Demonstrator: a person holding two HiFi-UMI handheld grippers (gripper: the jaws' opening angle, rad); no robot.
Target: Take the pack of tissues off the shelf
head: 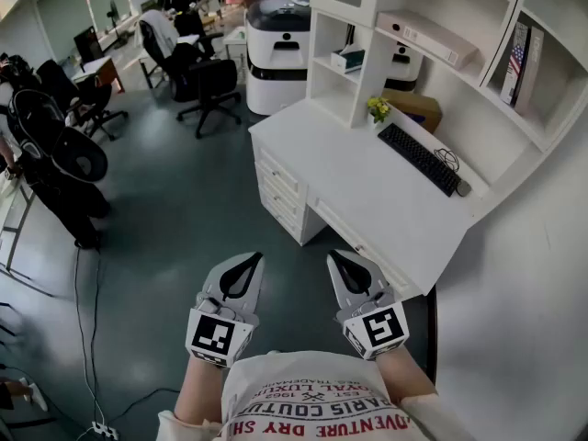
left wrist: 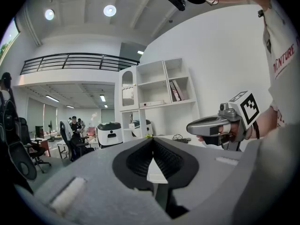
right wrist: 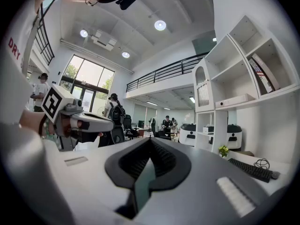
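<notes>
The pack of tissues (head: pixel 347 59) is a small white and teal pack on a middle shelf of the white shelf unit (head: pixel 371 62), which stands over a white desk (head: pixel 367 205). It also shows small and far off as the pack (left wrist: pixel 135 124) in the left gripper view. My left gripper (head: pixel 253 258) and right gripper (head: pixel 333 255) are side by side low in the head view, over the floor short of the desk's front. Both point towards the shelf and both are shut with nothing between the jaws. Each gripper view shows its own closed jaws, left gripper (left wrist: pixel 152 140) and right gripper (right wrist: pixel 151 140).
On the desk lie a black keyboard (head: pixel 418 157) and a small potted plant (head: pixel 378 108). A long white box (head: pixel 427 37) and books (head: pixel 516 62) fill upper shelves. A white and black machine (head: pixel 277 53) stands left of the unit. Office chairs (head: pixel 207 85) and people are further left.
</notes>
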